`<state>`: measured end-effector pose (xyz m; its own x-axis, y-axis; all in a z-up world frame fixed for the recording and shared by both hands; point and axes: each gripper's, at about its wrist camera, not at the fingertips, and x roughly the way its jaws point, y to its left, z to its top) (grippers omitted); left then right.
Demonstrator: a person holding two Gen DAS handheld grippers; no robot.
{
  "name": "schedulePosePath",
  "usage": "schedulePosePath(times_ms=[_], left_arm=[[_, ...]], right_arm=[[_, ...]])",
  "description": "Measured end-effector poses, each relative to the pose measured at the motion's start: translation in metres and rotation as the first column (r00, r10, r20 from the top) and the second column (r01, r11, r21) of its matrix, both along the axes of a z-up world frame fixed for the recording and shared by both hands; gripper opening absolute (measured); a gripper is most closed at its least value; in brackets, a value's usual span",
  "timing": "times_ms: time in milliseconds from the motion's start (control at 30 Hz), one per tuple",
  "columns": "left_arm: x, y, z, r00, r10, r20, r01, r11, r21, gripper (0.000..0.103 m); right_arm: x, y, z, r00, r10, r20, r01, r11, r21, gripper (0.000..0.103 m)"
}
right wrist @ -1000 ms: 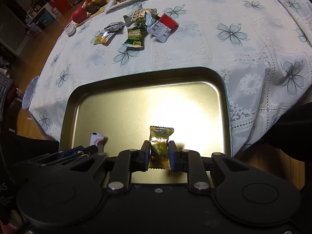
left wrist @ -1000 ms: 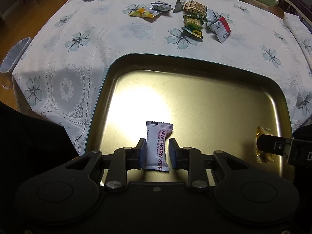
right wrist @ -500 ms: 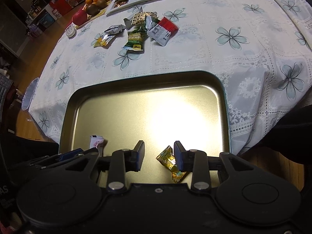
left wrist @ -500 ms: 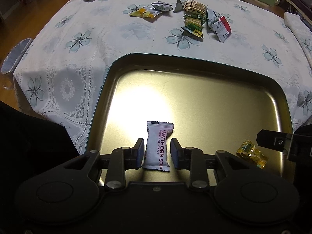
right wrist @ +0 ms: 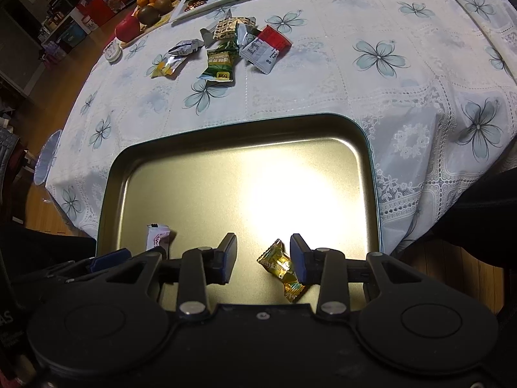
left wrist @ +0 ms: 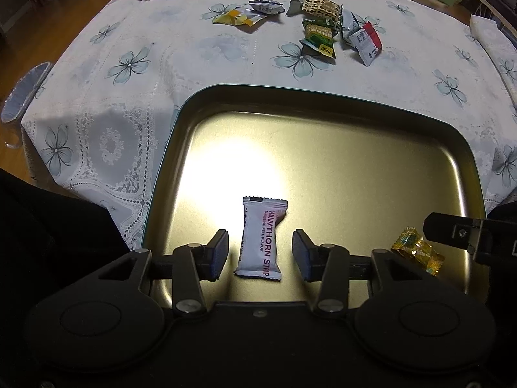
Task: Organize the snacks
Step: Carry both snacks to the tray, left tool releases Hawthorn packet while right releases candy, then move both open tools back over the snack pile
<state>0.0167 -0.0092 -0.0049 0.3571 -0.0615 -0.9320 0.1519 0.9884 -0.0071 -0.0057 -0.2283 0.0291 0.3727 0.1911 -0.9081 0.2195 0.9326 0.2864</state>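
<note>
Floral-cloth surface (left wrist: 200, 51), gold tray (left wrist: 323, 103) near edge. Both tools apart: left tool (left wrist: 260, 255) around hawthorn strip (left wrist: 261, 237), right tool (right wrist: 262, 258) around gold candy (right wrist: 284, 270). Lift straight; remaining snack pile (right wrist: 226, 48) at 12 o'clock.

hawthorn strip (left wrist: 261, 237) in tray (left wrist: 323, 97), left | candy (left wrist: 417, 251) right | snack pile (left wrist: 323, 26) behind tray

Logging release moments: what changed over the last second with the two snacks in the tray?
Both hand-held grippers opened. The right hand-held gripper let go of the gold candy, which now lies tilted on the tray. The left hand-held gripper widened around the white Hawthorn strip. Tray and the snack pile stayed put.
</note>
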Motion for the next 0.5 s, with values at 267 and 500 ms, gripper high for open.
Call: schedulePosePath(times_ms=[267, 500], left_arm=[[-0.001, -0.005, 0.003, 1.0, -0.017, -0.002, 0.017, 1.0, 0.023, 0.054], [0.003, -0.009, 0.009, 0.999, -0.03, -0.018, 0.031, 0.999, 0.038, 0.054]], right_arm=[[0.006, 0.005, -0.002, 0.999, 0.031, -0.031, -0.031, 0.999, -0.014, 0.054], [0.012, -0.001, -0.004, 0.995, 0.011, -0.097, -0.007, 0.999, 0.042, 0.056]])
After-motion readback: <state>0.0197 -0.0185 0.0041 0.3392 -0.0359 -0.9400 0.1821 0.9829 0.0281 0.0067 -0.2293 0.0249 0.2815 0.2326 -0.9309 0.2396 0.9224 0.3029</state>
